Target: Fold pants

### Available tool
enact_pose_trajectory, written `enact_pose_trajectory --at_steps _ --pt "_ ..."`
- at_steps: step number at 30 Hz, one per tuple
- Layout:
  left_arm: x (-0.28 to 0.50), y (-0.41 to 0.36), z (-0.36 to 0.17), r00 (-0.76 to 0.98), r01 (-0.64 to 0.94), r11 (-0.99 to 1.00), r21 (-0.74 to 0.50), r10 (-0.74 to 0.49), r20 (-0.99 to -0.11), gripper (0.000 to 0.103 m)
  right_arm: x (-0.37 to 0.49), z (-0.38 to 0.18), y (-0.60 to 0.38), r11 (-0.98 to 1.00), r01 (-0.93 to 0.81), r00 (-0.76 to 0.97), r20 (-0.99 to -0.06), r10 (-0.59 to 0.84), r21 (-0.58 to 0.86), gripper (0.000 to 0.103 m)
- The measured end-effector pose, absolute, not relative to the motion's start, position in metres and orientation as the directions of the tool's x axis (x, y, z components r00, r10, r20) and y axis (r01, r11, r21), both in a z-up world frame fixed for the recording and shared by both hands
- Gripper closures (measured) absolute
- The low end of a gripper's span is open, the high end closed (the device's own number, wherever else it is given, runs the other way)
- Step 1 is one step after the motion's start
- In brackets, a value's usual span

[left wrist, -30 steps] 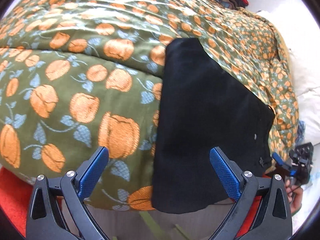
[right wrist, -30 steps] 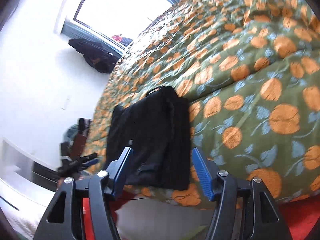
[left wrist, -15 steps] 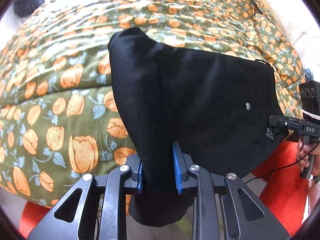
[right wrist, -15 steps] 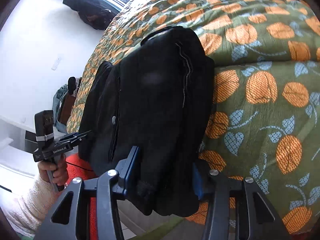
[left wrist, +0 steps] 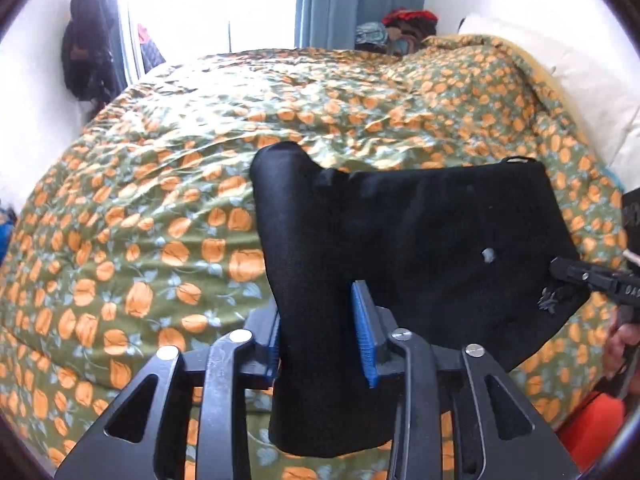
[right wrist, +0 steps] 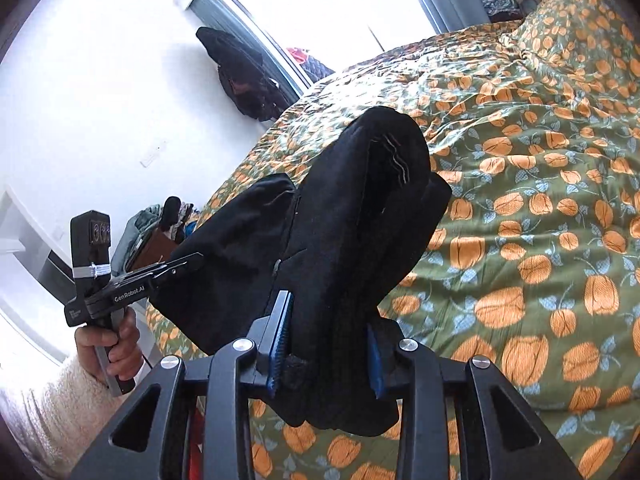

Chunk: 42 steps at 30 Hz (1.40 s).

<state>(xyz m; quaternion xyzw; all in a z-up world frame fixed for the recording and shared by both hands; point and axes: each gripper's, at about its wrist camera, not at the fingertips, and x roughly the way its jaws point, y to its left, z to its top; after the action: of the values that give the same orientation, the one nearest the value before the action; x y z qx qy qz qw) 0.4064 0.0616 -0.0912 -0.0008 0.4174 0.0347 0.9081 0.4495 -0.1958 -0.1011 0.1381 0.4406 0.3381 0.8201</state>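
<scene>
Pants: black pants (left wrist: 420, 240), folded into a thick bundle, held up over the near edge of the bed between the two grippers; the far fold stands up in a rounded hump at 12 o'clock from each gripper.
Pants detail: a small pale button (left wrist: 488, 255) shows on the cloth in the left wrist view; a seam of light stitching (right wrist: 394, 156) runs down the hump in the right wrist view.
Left gripper: left gripper (left wrist: 322, 344) is clamped on one end of the bundle, cloth filling the gap between its blue pads (left wrist: 365, 340); its jaws have just been widening a little around the cloth, which hangs below them.
Right gripper: right gripper (right wrist: 326, 350) is clamped on the other end, thick folds bulging out between its pads (right wrist: 280, 340) and drooping beneath them; the jaws have just eased slightly wider, cloth between them.
Other views of the grippers: in the left wrist view the right gripper comes in at 3 o'clock, tips on the pants' edge; in the right wrist view the left gripper comes in at 9 o'clock, tips at the cloth.
Hand: a hand (right wrist: 110, 344) in a fluffy cream sleeve (right wrist: 44, 408) grips the left gripper's handle.
Bed: green cover with orange fruit print (left wrist: 152, 184), rumpled, under and beyond the pants.
Room: blue curtain (left wrist: 356, 0) at 12 o'clock, white pillow (left wrist: 580, 64) at 2 o'clock, dark clothes (right wrist: 240, 76) hanging by the window at 11 o'clock.
</scene>
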Motion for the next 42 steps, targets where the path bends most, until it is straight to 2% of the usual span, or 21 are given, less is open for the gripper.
enact_pose_trajectory --at_steps 1,3,4,5,6,7,9,17,25,32,35,42 --pt "0.411 0.063 -0.105 0.630 -0.092 0.991 0.094 0.131 -0.766 0.047 0.459 -0.110 -0.196 0.783 -0.416 0.396 -0.683 0.614 0.462 0.056" --pt "0.399 0.068 -0.126 0.596 -0.113 0.981 0.160 0.195 -0.779 0.044 0.467 -0.129 -0.202 0.884 -0.360 0.424 -0.792 0.439 0.297 0.054" --pt "0.390 0.071 -0.133 0.585 -0.112 0.981 0.157 0.193 -0.788 0.040 0.464 -0.137 -0.210 0.913 -0.331 0.432 -0.822 0.372 0.240 0.054" --pt "0.381 0.073 -0.139 0.581 -0.118 0.981 0.151 0.192 -0.791 0.028 0.457 -0.141 -0.219 0.925 -0.311 0.437 -0.832 0.343 0.218 0.053" --pt "0.372 0.073 -0.143 0.579 -0.135 0.979 0.155 0.205 -0.789 0.022 0.448 -0.142 -0.227 0.934 -0.295 0.448 -0.833 0.323 0.204 0.041" --pt "0.363 0.072 -0.145 0.579 -0.158 0.974 0.164 0.226 -0.784 0.013 0.436 -0.141 -0.234 0.941 -0.284 0.463 -0.833 0.303 0.184 0.021" --pt "0.347 0.068 -0.146 0.572 -0.184 0.967 0.176 0.251 -0.781 0.008 0.412 -0.136 -0.241 0.948 -0.284 0.498 -0.822 0.276 0.147 0.004" --pt "0.299 0.037 -0.115 0.574 -0.221 0.953 0.207 0.299 -0.762 0.008 0.332 -0.105 -0.229 0.956 -0.253 0.568 -0.777 0.273 0.151 0.000" --pt "0.259 0.019 -0.089 0.581 -0.192 0.967 0.166 0.248 -0.775 0.004 0.282 -0.076 -0.196 0.951 -0.272 0.534 -0.800 0.275 0.145 0.000" --pt "0.226 0.014 -0.076 0.590 -0.214 0.948 0.237 0.319 -0.741 0.003 0.241 -0.065 -0.183 0.944 -0.303 0.503 -0.819 0.275 0.130 0.000" --pt "0.215 0.015 -0.071 0.600 -0.194 0.958 0.213 0.288 -0.746 0.003 0.226 -0.064 -0.179 0.943 -0.319 0.503 -0.826 0.255 0.096 0.000" --pt "0.212 0.019 -0.075 0.512 -0.175 0.982 0.073 0.154 -0.845 0.003 0.216 -0.060 -0.178 0.947 -0.318 0.499 -0.840 0.216 0.054 0.000"
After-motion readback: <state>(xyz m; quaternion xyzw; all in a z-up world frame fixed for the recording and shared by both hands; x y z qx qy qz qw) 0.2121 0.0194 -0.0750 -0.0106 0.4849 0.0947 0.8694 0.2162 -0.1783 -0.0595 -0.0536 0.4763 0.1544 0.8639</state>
